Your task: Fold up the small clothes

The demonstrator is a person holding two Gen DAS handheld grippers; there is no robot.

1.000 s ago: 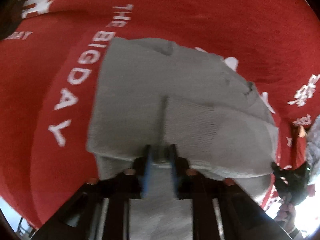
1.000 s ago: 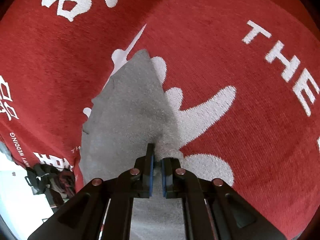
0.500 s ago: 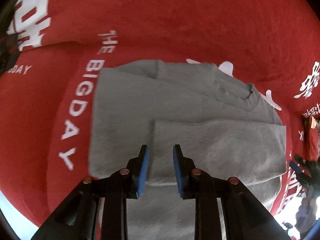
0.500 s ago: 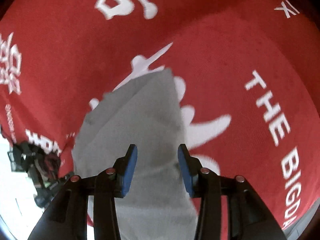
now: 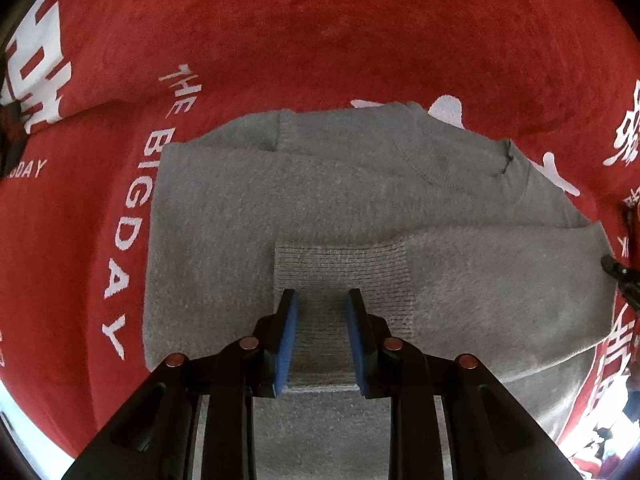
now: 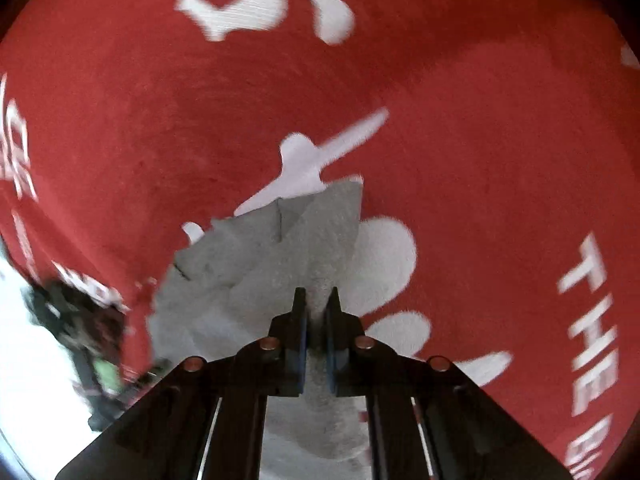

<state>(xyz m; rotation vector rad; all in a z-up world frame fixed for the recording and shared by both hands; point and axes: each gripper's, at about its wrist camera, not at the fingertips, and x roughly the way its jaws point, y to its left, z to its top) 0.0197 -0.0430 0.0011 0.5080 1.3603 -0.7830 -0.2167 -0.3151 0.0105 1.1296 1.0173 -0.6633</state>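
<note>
A small grey knit sweater (image 5: 360,200) lies flat on the red cloth, one sleeve folded across its body with the ribbed cuff (image 5: 340,276) in front of me. My left gripper (image 5: 321,300) is open and hovers over that cuff, holding nothing. In the right wrist view the sweater (image 6: 280,256) looks lifted and creased. My right gripper (image 6: 317,300) has its jaws nearly together on a fold of the grey fabric near the sweater's edge.
A red cloth (image 5: 320,40) with white lettering covers the whole surface, also in the right wrist view (image 6: 480,120). The other gripper shows dark at the right edge (image 5: 620,276) and at the lower left (image 6: 92,332). The cloth's edge runs along the lower left.
My left gripper let go of the sleeve cuff and opened, and the sleeve now lies flat. My right gripper opened, then closed again on the sweater's edge fabric.
</note>
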